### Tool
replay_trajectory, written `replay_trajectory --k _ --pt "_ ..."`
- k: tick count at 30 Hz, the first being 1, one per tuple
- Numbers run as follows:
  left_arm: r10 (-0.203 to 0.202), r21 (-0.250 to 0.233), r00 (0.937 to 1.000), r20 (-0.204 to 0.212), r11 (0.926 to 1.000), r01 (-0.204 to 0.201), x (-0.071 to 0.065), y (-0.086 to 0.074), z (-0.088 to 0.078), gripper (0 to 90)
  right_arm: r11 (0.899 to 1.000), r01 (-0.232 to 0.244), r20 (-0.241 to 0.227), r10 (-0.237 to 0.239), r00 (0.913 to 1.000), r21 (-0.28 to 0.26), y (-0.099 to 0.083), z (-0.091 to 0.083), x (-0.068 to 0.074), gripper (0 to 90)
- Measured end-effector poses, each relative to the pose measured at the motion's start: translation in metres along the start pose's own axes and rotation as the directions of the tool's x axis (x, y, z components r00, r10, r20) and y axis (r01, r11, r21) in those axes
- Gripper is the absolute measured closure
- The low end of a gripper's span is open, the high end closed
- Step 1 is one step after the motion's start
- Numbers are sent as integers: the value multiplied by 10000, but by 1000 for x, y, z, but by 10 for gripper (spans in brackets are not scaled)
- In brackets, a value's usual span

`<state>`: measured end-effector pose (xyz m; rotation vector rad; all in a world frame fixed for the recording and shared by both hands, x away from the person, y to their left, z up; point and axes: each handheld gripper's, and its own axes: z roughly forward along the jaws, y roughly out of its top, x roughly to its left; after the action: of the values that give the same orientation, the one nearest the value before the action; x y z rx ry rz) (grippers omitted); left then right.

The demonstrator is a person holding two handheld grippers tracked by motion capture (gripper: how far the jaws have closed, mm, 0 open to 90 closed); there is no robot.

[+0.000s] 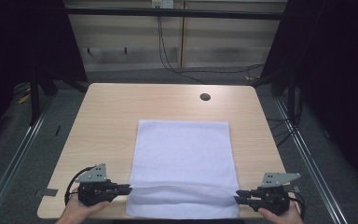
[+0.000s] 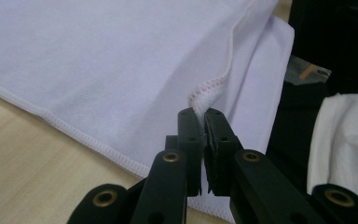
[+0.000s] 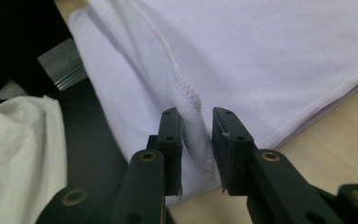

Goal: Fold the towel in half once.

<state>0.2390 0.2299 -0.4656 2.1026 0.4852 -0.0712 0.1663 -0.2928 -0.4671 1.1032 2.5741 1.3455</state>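
The left gripper has its jaws pressed together on a stitched corner of the white towel, a pinch of hem standing up between the pads. The right gripper has its jaws apart, and the opposite hemmed corner lies loose in the gap between them without being squeezed.

From above, the left gripper and the right gripper meet the towel at its 2 side edges, close to the near end, each pointing inward toward the cloth. A folded-over flap runs across the towel between them, forming a low ridge parallel to the near edge.

The towel lies flat on the light wooden worktop, centred and nearer the person's side. Its long axis runs from the person toward the far edge, and its near end reaches the worktop's front edge.
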Motion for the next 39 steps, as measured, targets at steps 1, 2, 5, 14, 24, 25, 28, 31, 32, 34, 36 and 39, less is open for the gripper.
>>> replay_trajectory --k 1,2,5,14,24,25,28,31,32,34,36,39 --pt "-84 52 9999 136 10000 83 1 0 0 863 10000 51 8 -51 10000 13 -2 -1 2 709" --pt "-84 52 9999 136 10000 83 1 0 0 862 10000 51 8 -51 10000 13 -2 -1 2 709" --pt "82 383 9993 359 9992 -96 -3 -4 0 861 9997 193 -23 -193 9998 153 -9 -5 9 691" --pt "85 335 9969 776 9994 -111 -10 -8 -12 785 9998 159 -308 -163 9994 -140 -11 -13 17 667" --pt "-1225 67 9924 -77 9924 1226 14 6 -7 599 9958 -268 88 277 9996 -871 12 -4 2 599" --pt "-1290 182 9911 -333 9914 1297 23 13 2 560 9946 -269 315 302 9991 -998 21 0 -7 571" --pt "-1255 303 9882 -881 9912 1286 32 20 10 546 9954 -277 537 327 9980 -914 28 5 -14 547" --pt "-1823 -375 9713 -1525 9832 1787 57 32 22 544 9957 -551 1057 628 9924 -739 42 24 -40 511" --pt "-1823 -375 9713 -1525 9832 1787 57 32 22 551 9957 -551 1057 628 9924 -739 42 24 -40 511" --pt "-2296 -604 9593 -1641 9730 2226 78 37 33 558 9975 -577 1363 629 9887 -419 50 36 -55 498" --pt "-2257 -443 9584 -1748 9742 2214 83 40 39 557 9979 -549 1412 591 9882 -336 53 40 -60 500" --pt "-1991 183 9609 -1924 9783 2064 100 44 61 625 9979 -615 1621 637 9847 -185 66 57 -78 526"
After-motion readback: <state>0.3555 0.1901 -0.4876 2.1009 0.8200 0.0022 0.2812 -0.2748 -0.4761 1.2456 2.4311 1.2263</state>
